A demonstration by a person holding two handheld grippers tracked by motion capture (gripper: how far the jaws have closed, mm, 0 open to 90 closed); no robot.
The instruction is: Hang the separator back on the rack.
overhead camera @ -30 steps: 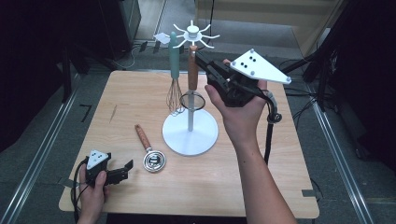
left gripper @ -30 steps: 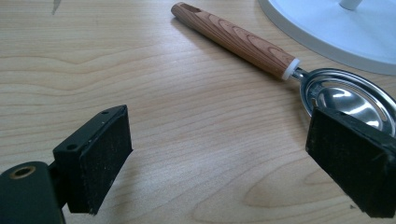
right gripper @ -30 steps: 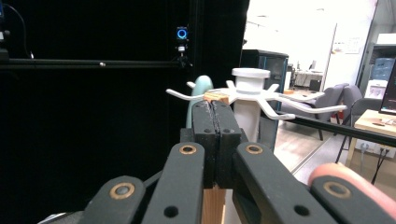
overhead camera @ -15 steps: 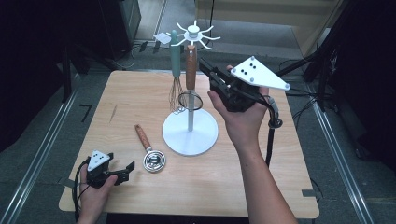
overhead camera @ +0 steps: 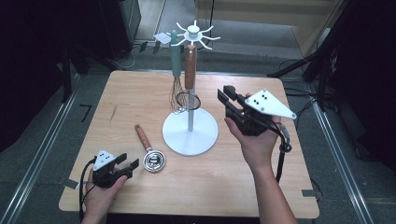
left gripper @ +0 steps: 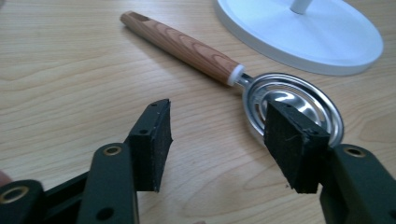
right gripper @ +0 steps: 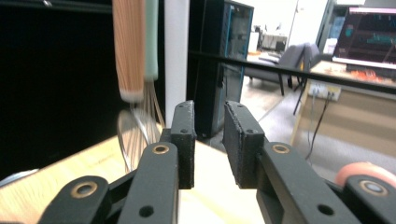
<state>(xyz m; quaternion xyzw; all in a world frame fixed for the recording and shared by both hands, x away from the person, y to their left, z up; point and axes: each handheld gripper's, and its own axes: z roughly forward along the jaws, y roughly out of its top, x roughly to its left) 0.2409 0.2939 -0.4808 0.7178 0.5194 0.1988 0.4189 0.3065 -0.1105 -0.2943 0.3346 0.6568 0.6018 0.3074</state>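
A: Approach to the wood-handled strainer [overhead camera: 148,151] from the near-left is free, bare table [overhead camera: 224,186] there. Left gripper [overhead camera: 125,167] sits just beside its bowl.

B: Far side?

A: Tight. The white stand's base [overhead camera: 190,135] is just beside the bowl.

B: Around the pole?

A: Left of it is blocked by the hanging whisk [overhead camera: 175,84] and hung strainer [overhead camera: 188,88]. Right is open.

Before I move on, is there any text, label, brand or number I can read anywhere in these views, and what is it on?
No readable text.
Monitor behind the table, right gripper view: coloured lines on its screen, too blurred to read.
Wood-handled utensil, white stand, left gripper and right gripper: no lettering visible.
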